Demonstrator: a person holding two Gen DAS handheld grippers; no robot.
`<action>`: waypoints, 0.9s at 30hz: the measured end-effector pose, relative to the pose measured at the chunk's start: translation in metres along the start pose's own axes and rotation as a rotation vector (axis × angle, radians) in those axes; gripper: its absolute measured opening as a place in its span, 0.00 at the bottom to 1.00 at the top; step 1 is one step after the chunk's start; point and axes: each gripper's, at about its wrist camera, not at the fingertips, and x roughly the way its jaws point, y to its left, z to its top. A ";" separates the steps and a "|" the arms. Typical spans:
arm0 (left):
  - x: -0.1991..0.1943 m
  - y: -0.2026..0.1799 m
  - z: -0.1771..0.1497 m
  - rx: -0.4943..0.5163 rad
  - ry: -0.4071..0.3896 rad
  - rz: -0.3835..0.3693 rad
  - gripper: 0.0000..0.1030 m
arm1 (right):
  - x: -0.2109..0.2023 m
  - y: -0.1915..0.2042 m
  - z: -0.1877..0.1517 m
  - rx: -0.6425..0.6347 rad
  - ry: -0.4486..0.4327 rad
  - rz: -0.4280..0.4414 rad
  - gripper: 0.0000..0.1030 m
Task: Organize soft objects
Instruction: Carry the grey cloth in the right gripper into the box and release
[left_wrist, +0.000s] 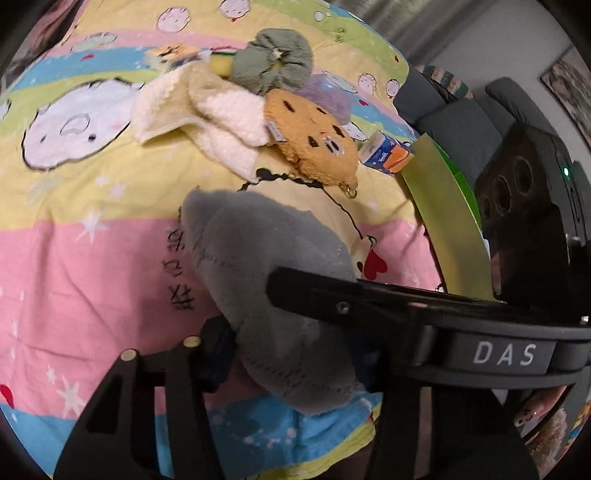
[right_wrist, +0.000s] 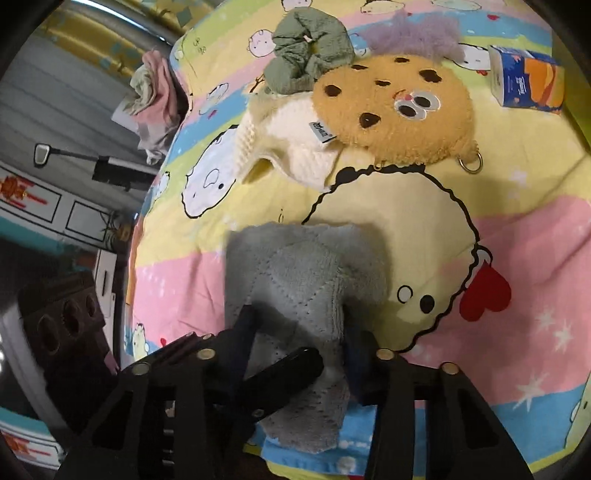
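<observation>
Both claws on the grey cloth (right_wrist: 306, 280). My right gripper (right_wrist: 299, 339) is partly closed with the cloth bunched between its fingers, pads pressing its near end; my left gripper (left_wrist: 280, 350) is closed on the same cloth alongside. Its long axis runs away from me toward the cookie plush (right_wrist: 391, 107). That plush heads a pile well beyond the cloth's far edge. Bare bedsheet (right_wrist: 517, 240) lies between: room to fold forward, I judge.

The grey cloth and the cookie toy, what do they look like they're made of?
Grey cloth: probably plush microfibre, matte and fuzzy, with stitched diamond lines. Cookie toy: curly tan fleece, likely stuffed, with dark embroidered chips and a metal ring.
</observation>
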 end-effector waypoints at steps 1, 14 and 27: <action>-0.001 -0.004 0.002 0.007 0.001 -0.037 0.33 | 0.000 -0.001 0.000 0.004 -0.004 0.005 0.43; -0.032 -0.117 0.068 0.320 -0.189 -0.051 0.28 | -0.106 -0.010 0.025 0.041 -0.327 0.091 0.42; 0.009 -0.224 0.124 0.594 -0.257 -0.155 0.26 | -0.227 -0.065 0.051 0.113 -0.726 0.009 0.43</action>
